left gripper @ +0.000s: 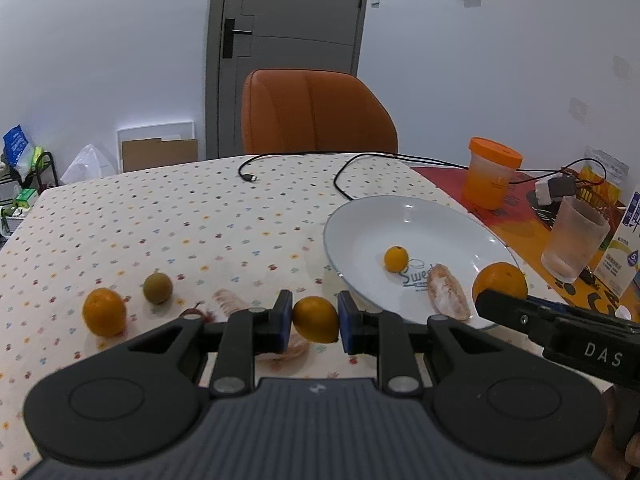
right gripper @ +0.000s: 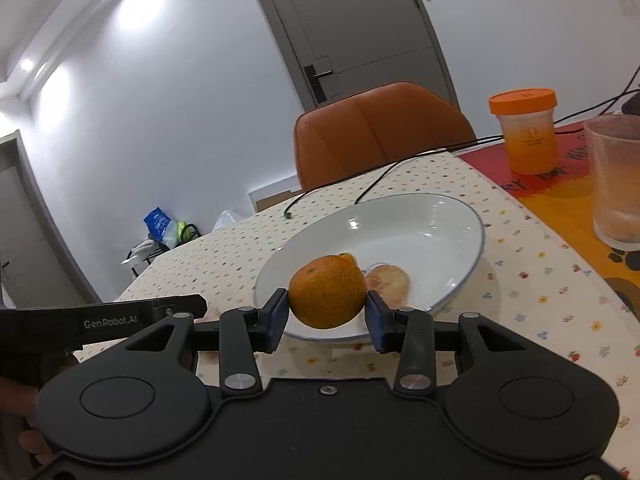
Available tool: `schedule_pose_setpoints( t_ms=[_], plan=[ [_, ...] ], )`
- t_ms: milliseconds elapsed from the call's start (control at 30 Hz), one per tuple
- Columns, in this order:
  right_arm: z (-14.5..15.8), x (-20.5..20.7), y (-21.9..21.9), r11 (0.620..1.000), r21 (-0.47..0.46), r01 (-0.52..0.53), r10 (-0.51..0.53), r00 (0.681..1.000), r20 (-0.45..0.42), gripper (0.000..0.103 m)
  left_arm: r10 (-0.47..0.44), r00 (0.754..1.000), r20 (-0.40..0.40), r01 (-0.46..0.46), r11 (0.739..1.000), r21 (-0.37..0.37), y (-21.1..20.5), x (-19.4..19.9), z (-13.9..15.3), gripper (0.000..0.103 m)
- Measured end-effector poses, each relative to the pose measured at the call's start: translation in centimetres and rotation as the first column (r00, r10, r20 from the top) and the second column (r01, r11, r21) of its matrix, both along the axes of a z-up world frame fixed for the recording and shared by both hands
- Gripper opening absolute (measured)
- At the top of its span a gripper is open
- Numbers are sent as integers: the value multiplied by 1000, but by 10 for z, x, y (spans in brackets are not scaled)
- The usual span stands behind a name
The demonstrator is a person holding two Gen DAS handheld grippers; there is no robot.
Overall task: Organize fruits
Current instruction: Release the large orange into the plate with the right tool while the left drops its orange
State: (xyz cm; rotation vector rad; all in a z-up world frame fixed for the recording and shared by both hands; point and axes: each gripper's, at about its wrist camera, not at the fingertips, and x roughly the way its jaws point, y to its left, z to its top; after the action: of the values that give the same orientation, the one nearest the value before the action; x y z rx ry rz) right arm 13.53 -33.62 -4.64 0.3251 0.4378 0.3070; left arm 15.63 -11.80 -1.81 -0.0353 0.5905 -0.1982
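My left gripper (left gripper: 314, 320) is shut on a small orange fruit (left gripper: 315, 319), held just above the dotted tablecloth, left of the white plate (left gripper: 360, 220). My right gripper (right gripper: 327, 312) is shut on a larger orange (right gripper: 328, 297) at the plate's (right gripper: 440, 216) near rim; the same orange (left gripper: 500, 280) shows at the plate's right edge in the left wrist view. On the plate lie a small orange fruit (left gripper: 396, 258) and a peeled segment (left gripper: 448, 297). On the cloth sit another orange (left gripper: 104, 312), a green-brown fruit (left gripper: 157, 288) and a pale peeled segment (left gripper: 230, 302).
An orange-lidded jar (left gripper: 493, 172), a frosted glass (left gripper: 576, 240) and a carton (left gripper: 624, 252) stand at the right on a red-orange mat. Black cables (left gripper: 344, 176) run across the table's far side. An orange chair (left gripper: 316, 112) stands behind the table.
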Motion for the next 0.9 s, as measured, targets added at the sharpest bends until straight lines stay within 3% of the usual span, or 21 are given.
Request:
schedule_pose_setpoints(
  t_ms=[400, 567, 667, 767, 900],
  plan=[
    [-4, 16, -19, 998, -10, 58, -58, 998, -26, 40, -54, 998, -6, 55, 998, 7, -26, 21, -1, 23],
    [-2, 12, -26, 996, -9, 84, -84, 996, 1, 56, -81, 997, -2, 81, 997, 11, -39, 29, 1, 23],
    [-2, 7, -29, 996, -7, 89, -89, 996, 7, 57, -95, 995, -6, 95, 995, 13, -45, 31, 2, 23],
    [-3, 7, -31, 996, -2, 85, -85, 996, -3, 57, -101, 995, 15, 101, 995, 22, -49, 27, 4, 30],
    [-5, 7, -28, 997, 1, 78, -78, 997, -13, 59, -83, 996, -9, 83, 996, 22, -47, 26, 2, 48]
  ],
)
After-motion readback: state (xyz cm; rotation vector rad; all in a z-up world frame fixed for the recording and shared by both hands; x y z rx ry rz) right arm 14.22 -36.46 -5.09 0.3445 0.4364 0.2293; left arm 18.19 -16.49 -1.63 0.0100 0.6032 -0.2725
